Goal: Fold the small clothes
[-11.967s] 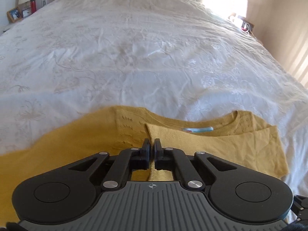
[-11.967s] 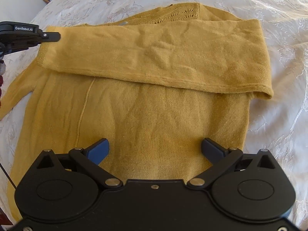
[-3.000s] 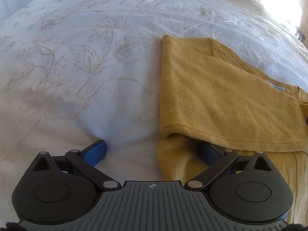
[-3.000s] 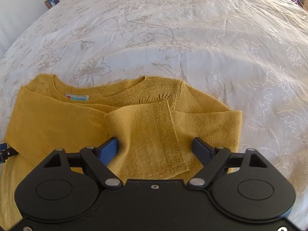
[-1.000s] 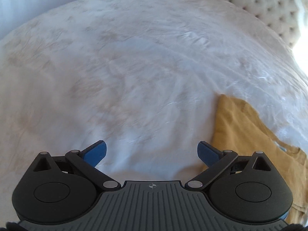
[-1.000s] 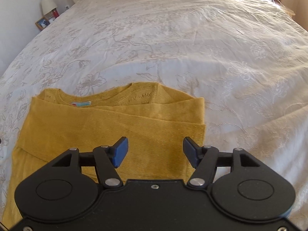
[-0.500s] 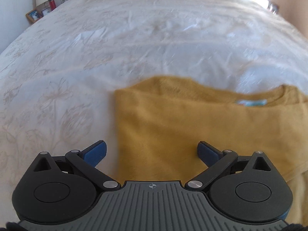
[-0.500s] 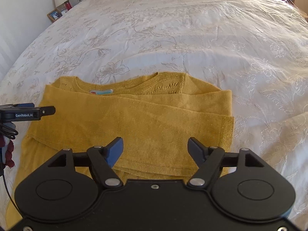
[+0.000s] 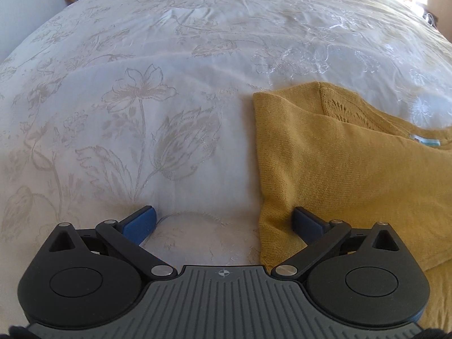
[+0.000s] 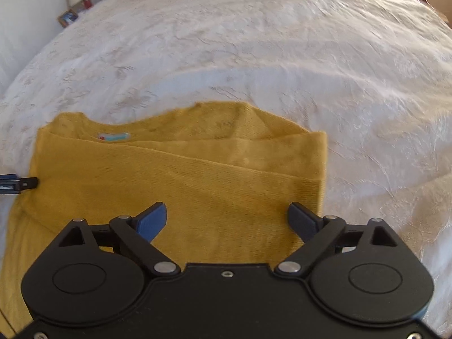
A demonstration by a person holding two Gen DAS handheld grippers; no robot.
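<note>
So the yellow sweater (image 10: 180, 186) is lying folded on the bed (image 9: 197, 42), lower left of the right wrist frame; left gripper (image 9: 224, 221) is spread wide right at its left edge, holding nothing; right gripper (image 10: 227, 220) is wide too, over its lower right part.

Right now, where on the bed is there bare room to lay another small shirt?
Bare bedspread lies left of the yellow sweater and beyond its neckline toward the nightstand; also right of it. The near middle is crowded: sweater and both open tongs, left, right.
</note>
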